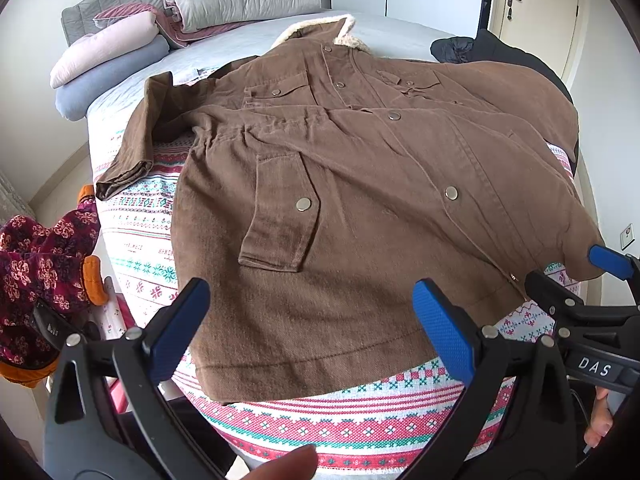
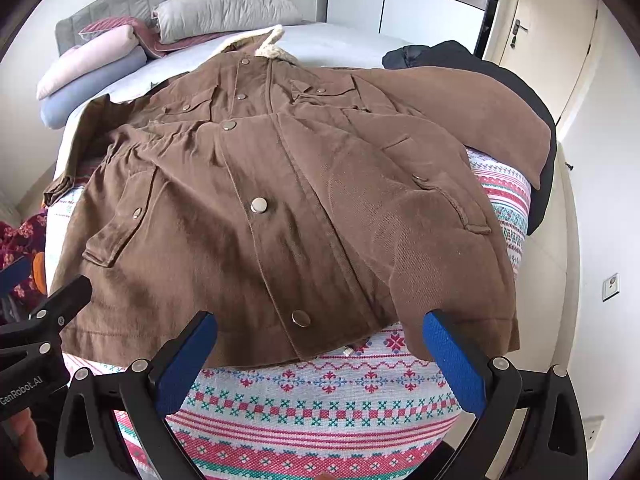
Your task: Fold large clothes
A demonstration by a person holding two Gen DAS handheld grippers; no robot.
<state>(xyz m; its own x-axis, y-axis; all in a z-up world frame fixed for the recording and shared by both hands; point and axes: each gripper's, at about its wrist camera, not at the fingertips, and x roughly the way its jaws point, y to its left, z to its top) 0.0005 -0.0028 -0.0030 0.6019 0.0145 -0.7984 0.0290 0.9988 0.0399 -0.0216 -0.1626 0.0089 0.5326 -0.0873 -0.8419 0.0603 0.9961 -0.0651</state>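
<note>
Across the bed, from the hem at six o'clock to the fleece collar at twelve, lies the brown coat, front side up and snapped shut, spread on the patterned blanket. Its left sleeve trails off toward nine o'clock, bent at the elbow; the right sleeve is already laid over the front, its cuff close to the hem at about five o'clock in my right view.

My left gripper hovers just short of the hem, fingers spread wide and empty. My right gripper hangs likewise over the blanket below the hem, fingers apart, holding nothing.

I judge the folding barely begun: one sleeve is in, the other still out. The next move, as I see it, asks my left gripper to travel up toward nine o'clock, pinch that loose sleeve near its cuff, and carry it across the chest, while the right steadies the body so the heavy cloth does not drag.

Further out, stacked pillows sit at eleven o'clock, a dark garment at two, and a floral one off the bed at eight.
</note>
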